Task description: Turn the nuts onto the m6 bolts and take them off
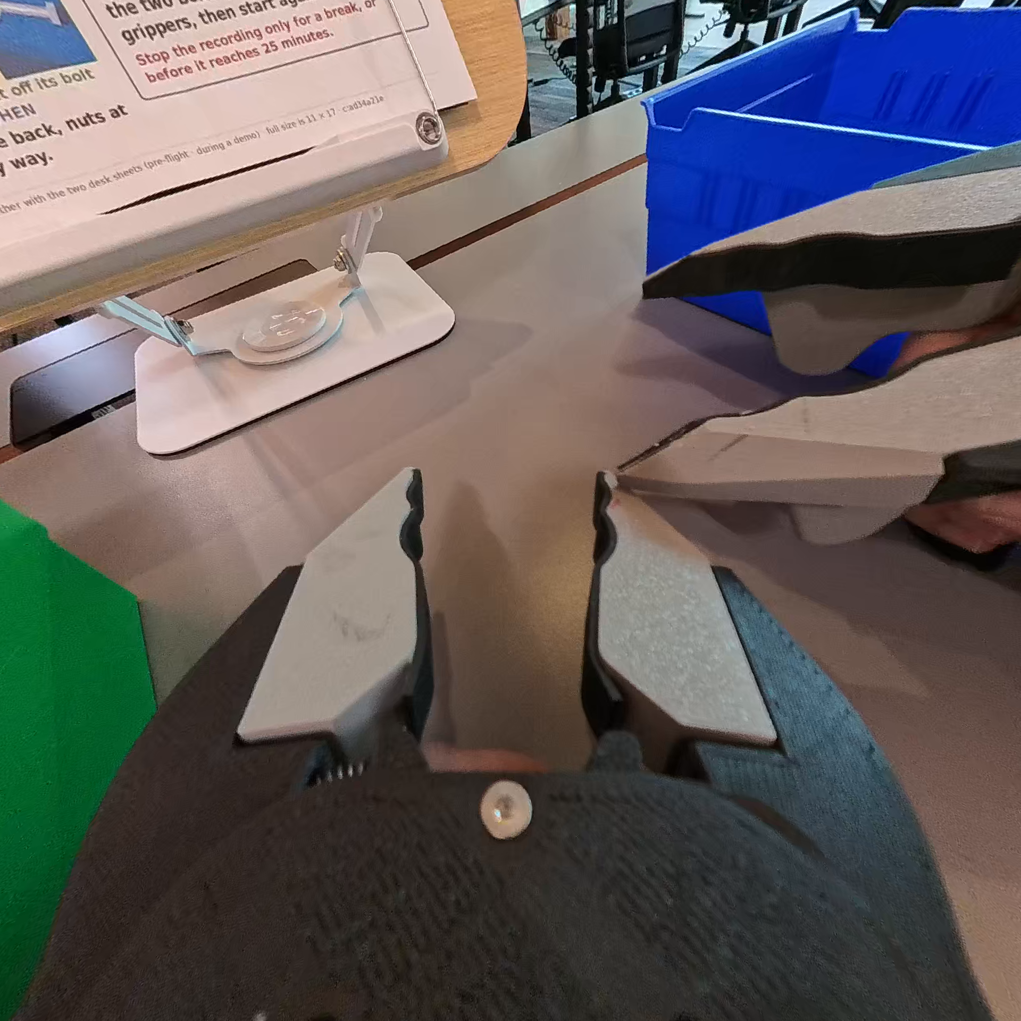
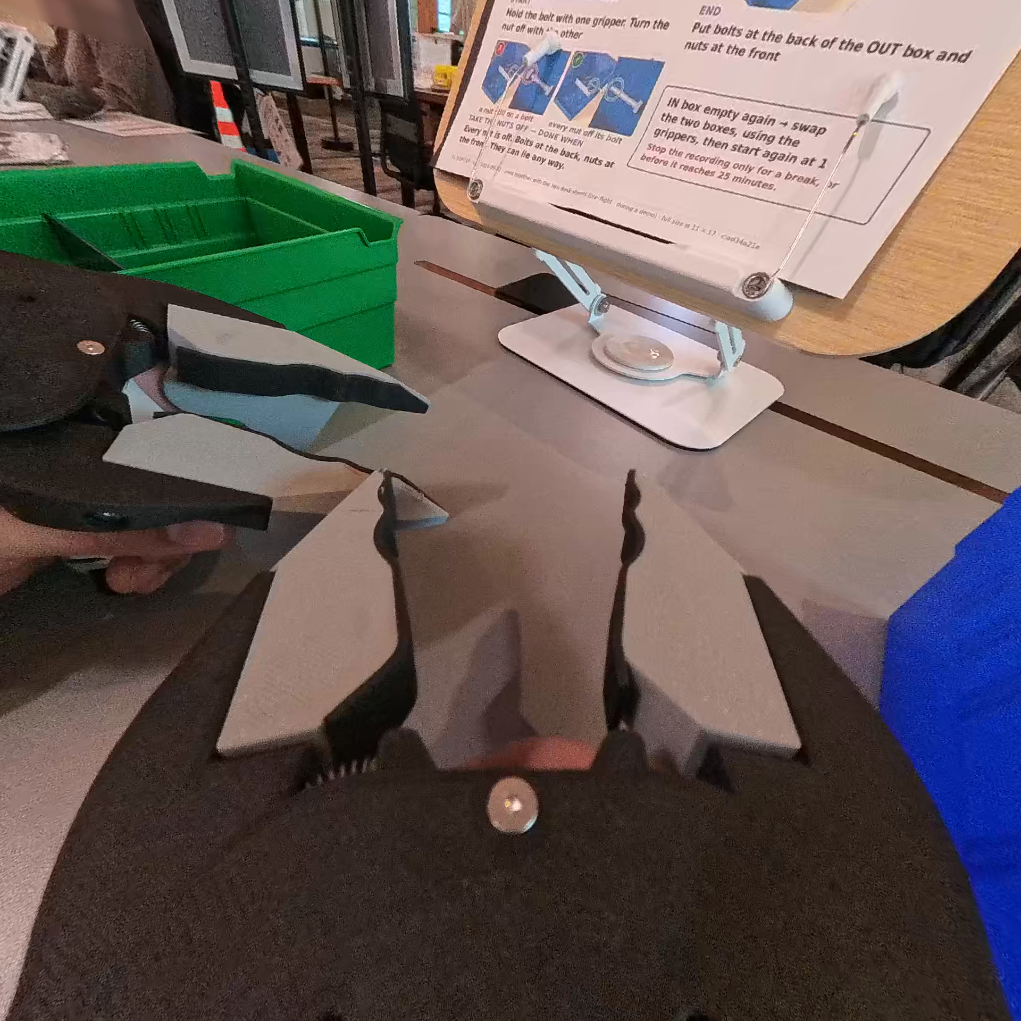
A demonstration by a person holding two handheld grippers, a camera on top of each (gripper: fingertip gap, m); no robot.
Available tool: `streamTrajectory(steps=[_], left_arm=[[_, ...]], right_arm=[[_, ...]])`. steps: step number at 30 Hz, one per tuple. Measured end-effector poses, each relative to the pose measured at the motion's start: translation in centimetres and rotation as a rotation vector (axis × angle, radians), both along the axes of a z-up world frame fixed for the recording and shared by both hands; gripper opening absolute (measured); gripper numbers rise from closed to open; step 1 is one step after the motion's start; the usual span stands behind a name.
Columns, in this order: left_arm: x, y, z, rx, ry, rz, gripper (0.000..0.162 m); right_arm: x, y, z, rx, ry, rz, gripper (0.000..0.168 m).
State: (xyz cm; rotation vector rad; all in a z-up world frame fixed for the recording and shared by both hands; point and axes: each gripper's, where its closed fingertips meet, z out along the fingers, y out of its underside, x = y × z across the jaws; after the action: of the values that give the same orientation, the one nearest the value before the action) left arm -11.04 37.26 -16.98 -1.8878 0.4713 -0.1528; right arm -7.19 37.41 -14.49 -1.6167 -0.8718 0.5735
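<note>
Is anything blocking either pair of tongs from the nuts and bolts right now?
Cannot judge: no nut or bolt shows in either view. Both the left tongs and right tongs are open and empty over bare table, between the green bin and blue bin.

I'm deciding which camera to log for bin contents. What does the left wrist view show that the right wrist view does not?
Only the left wrist view looks into the blue bin, showing its divider; no bolts or nuts are visible there. Only the right wrist view looks into the green bin, whose visible compartments look empty. Both show the grey table, the white stand carrying the instruction sheet, and both grippers open and empty: the left gripper and the right gripper, tips nearly meeting.
</note>
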Motion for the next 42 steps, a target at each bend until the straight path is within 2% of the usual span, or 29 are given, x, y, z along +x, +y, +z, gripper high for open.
streamTrajectory(steps=[19,22,23,26,34,42], left_arm=[[0.5,-0.6,-0.7,-0.034,0.038,-0.032,0.051],[0.4,-0.5,-0.6,-0.038,0.019,-0.026,0.049],[0.6,-0.6,-0.7,-0.045,0.010,-0.044,0.058],[0.5,-0.6,-0.6,-0.040,0.003,-0.042,0.059],[0.5,-0.2,-0.5,-0.009,0.056,-0.005,0.057],[2.5,1.7,-1.0,-0.070,0.010,-0.068,0.055]], right_arm=[[-1.0,-1.2,-0.9,-0.110,0.038,0.110,0.064],[-1.2,-0.6,-0.7,-0.113,0.050,0.100,0.071],[-1.2,-0.3,-0.7,-0.104,0.051,0.083,0.076],[-1.3,0.3,-0.7,-0.079,0.030,0.056,0.086],[-0.8,0.2,-0.7,-0.078,0.031,0.060,0.079],[0.3,1.1,-0.5,-0.051,0.028,0.016,0.066]])
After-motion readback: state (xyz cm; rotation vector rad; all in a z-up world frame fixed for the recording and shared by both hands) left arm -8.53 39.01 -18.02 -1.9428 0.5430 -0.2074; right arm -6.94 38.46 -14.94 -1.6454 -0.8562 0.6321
